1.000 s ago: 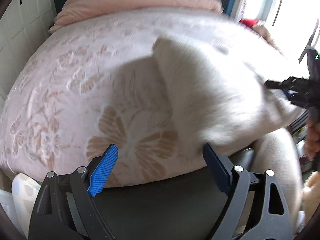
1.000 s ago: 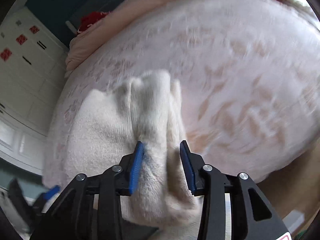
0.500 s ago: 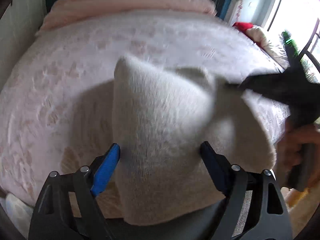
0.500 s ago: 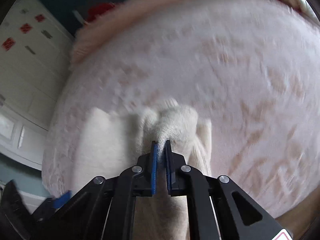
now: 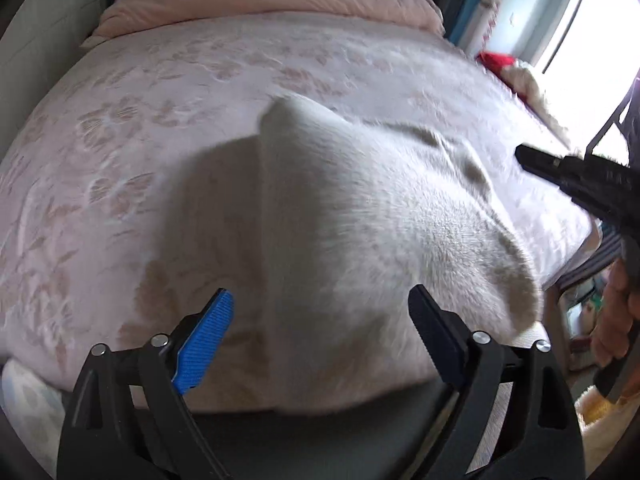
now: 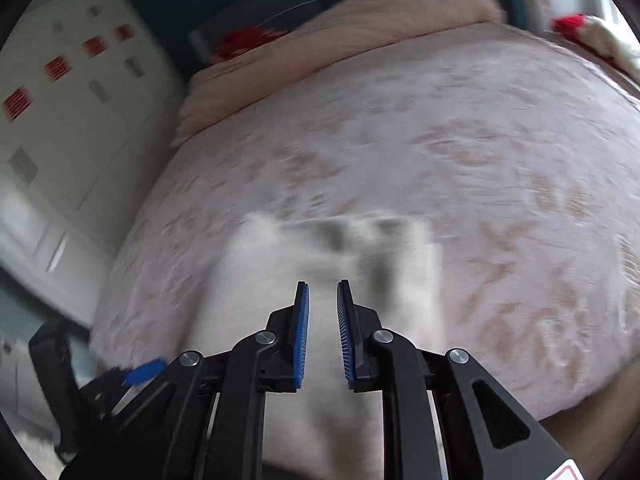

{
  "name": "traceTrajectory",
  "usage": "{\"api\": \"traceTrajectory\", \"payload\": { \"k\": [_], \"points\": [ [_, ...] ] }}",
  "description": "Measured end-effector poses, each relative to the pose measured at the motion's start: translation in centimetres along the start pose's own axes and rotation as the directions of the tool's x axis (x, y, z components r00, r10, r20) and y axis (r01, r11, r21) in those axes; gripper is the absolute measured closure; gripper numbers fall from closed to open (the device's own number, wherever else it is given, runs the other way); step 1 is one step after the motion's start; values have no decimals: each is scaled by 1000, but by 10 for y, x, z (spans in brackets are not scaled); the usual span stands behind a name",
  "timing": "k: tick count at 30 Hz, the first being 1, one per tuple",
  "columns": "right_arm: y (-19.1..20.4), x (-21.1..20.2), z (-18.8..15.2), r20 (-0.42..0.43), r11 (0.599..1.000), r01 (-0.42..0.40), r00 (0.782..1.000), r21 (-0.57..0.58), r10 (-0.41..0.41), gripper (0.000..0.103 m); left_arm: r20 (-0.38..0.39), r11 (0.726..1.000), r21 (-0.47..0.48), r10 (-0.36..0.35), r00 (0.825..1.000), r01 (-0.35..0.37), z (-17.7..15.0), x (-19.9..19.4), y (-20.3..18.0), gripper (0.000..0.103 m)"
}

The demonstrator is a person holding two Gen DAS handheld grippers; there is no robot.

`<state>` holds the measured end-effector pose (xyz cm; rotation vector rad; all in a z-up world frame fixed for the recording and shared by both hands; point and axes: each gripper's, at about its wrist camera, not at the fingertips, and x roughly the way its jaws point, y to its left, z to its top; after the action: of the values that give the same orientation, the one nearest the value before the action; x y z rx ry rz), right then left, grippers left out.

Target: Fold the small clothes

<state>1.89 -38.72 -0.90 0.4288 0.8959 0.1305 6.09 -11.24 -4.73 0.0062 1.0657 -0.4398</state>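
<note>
Floral bedspread (image 5: pixel 168 128) bears a fuzzy white garment (image 5: pixel 360 240) beyond both empty tools: left tool (image 5: pixel 320 320) wide and opening, right tool (image 6: pixel 322 332) opening.

The small fuzzy cream-white knitted garment (image 5: pixel 360 248) lay rumpled on the pink floral bedspread (image 5: pixel 120 152) near its front edge, one corner peaked upward.

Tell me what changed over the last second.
The right tongs had pinched a fold of the white garment; now they have let go and their jaws are opening, nothing visibly gripped. The garment has dropped flat onto the bedspread. The left tongs stayed wide open, gripping nothing.
</note>
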Motion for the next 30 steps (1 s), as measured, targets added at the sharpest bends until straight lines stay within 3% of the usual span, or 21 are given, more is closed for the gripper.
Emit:
{"api": "traceTrajectory", "payload": {
  "k": [2, 4, 7, 8, 10, 12, 13, 16, 18, 19, 20, 22, 24, 25, 26, 27, 28, 30],
  "points": [
    [31, 17, -2, -59, 996, -77, 995, -41, 75, 88, 26, 999, -26, 39, 999, -38, -6, -16, 16, 14],
    [55, 63, -8, -146, 991, -111, 984, -68, 100, 88, 32, 994, -52, 93, 995, -91, -13, -27, 32, 14],
    [69, 143, -31, -269, 984, -5, 962, -180, -44, 98, 24, 988, -89, 130, 991, -127, -19, -33, 50, 14],
    [70, 149, -31, -246, 983, -16, 969, -183, -30, 97, 24, 986, -96, 136, 990, -133, -19, -35, 52, 14],
    [75, 132, -15, -263, 992, -14, 965, -124, -19, 93, 34, 985, -109, 140, 989, -136, -19, -42, 60, 14],
    [79, 97, -7, -204, 992, -60, 978, -109, 36, 93, 51, 984, -121, 140, 989, -133, -21, -46, 66, 12],
    [80, 89, -10, -186, 991, -52, 982, -127, 27, 93, 53, 983, -136, 131, 990, -123, -22, -46, 69, 12],
    [67, 109, -33, -243, 984, 46, 966, -170, -87, 98, 23, 984, -158, 88, 996, -84, -22, -34, 66, 12],
    [50, 105, -39, -234, 996, 14, 972, -93, -36, 98, 7, 988, -147, 53, 999, -51, -19, -28, 56, 12],
    [46, 90, -37, -212, 998, 5, 977, -56, -17, 92, 18, 992, -121, 42, 999, -40, -18, -30, 47, 12],
    [44, 67, -36, -159, 999, 30, 987, -39, -36, 77, 32, 994, -99, 43, 999, -40, -18, -32, 40, 12],
    [38, 26, -40, -54, 992, 120, 991, -50, -122, 52, 63, 998, -48, 40, 997, -38, -19, -39, 30, 11],
    [19, -5, -55, -8, 972, 230, 973, -56, -231, 52, 77, 999, -14, 50, 996, -50, -22, -39, 24, 11],
    [4, -12, -66, -30, 960, 278, 960, -40, -280, 52, 74, 998, 2, 57, 996, -57, -24, -36, 20, 11],
    [-7, -11, -72, -52, 959, 282, 958, -24, -283, 60, 60, 998, 10, 57, 997, -58, -25, -32, 16, 11],
    [-18, -6, -81, -84, 963, 270, 960, 0, -269, 71, 44, 998, 12, 53, 998, -54, -26, -28, 12, 11],
    [-25, 1, -88, -114, 970, 241, 965, 21, -237, 90, 26, 999, 10, 44, 999, -44, -27, -23, 7, 11],
    [-46, 23, -102, -182, 970, 233, 959, 68, -217, 90, 13, 999, 22, 33, 999, -33, -28, -20, 0, 11]
  ]
}}
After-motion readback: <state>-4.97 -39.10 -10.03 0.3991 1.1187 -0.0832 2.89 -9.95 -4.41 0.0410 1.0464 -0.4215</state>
